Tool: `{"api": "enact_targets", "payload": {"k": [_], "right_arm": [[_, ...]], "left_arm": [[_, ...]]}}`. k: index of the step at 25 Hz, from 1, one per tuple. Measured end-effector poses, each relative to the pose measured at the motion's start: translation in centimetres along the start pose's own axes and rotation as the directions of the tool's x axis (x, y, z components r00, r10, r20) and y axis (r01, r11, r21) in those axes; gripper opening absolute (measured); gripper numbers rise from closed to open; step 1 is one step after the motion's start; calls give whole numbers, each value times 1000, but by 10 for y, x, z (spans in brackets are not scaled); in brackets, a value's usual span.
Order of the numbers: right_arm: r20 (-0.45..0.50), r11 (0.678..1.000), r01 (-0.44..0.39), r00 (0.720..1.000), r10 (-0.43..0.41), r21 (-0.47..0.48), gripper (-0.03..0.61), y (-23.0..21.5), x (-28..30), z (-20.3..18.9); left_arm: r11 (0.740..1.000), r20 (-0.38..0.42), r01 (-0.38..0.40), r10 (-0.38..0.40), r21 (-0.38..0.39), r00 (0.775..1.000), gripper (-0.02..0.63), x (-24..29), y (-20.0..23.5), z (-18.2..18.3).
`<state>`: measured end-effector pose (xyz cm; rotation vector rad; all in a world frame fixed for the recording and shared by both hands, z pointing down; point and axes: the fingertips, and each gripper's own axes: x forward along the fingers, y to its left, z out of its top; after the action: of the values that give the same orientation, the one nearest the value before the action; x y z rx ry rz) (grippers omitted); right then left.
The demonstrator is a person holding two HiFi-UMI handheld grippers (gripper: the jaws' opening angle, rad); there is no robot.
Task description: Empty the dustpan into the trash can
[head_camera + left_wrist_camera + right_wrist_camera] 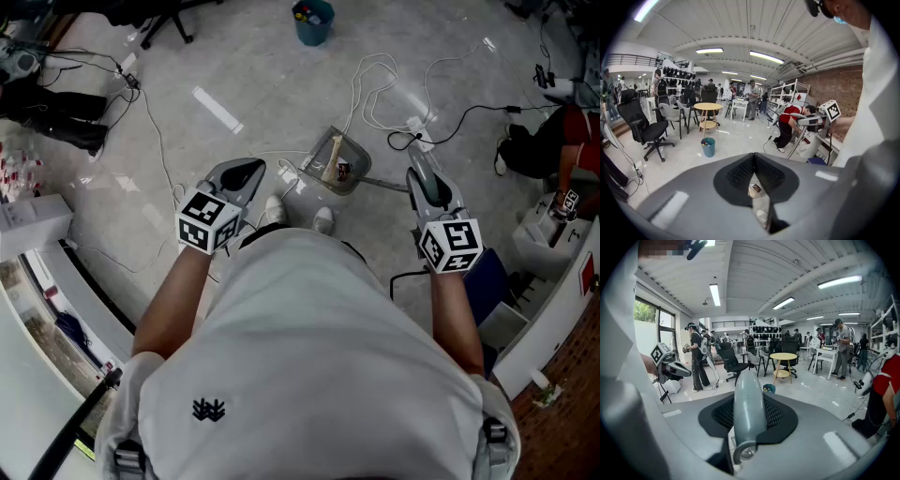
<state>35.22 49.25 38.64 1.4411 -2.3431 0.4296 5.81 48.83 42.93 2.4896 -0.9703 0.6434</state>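
Right hand-held gripper (pixel 749 399): jaws closed on the grey dustpan handle (pixel 749 416). The handle fills the space between the dark pads, and its end with the hanging hole points back towards the camera.

Left hand-held gripper (pixel 753 158): jaws together at the tips with nothing between them. It is held level with the right one and well apart from it, to the left of the person's body.

Dustpan (pixel 337 161): it sits ahead of the person's shoes (pixel 323 220), between the two grippers and nearer the right one. The handle runs from it across to the right gripper. Inside the pan are a pale stick-like piece and a small dark item. Whether the pan rests on the floor (pixel 234 56) or hangs just above it cannot be told.

Trash can (pixel 312 21): blue, upright and open-topped, on the floor well beyond the dustpan, towards the far side of the floor in the head view. Some items are inside, too small to identify.

White cables (pixel 375 89) lie looped on the floor between the dustpan and the trash can.
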Motion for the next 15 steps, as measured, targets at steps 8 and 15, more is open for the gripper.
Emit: {"api": "enact_targets", "payload": {"k": [8,15], "right_arm": [[-1,1000,-13,1000,13,-25,95,-41,2,-4],[-15,1000,14,1000,-14,-5,95,-58,16,-6]], "left_arm": [[997,41,-56,59,-56,997,55,14,-15,19],[999,35,-27,28,-27,999,55,32,-11,28]]}}
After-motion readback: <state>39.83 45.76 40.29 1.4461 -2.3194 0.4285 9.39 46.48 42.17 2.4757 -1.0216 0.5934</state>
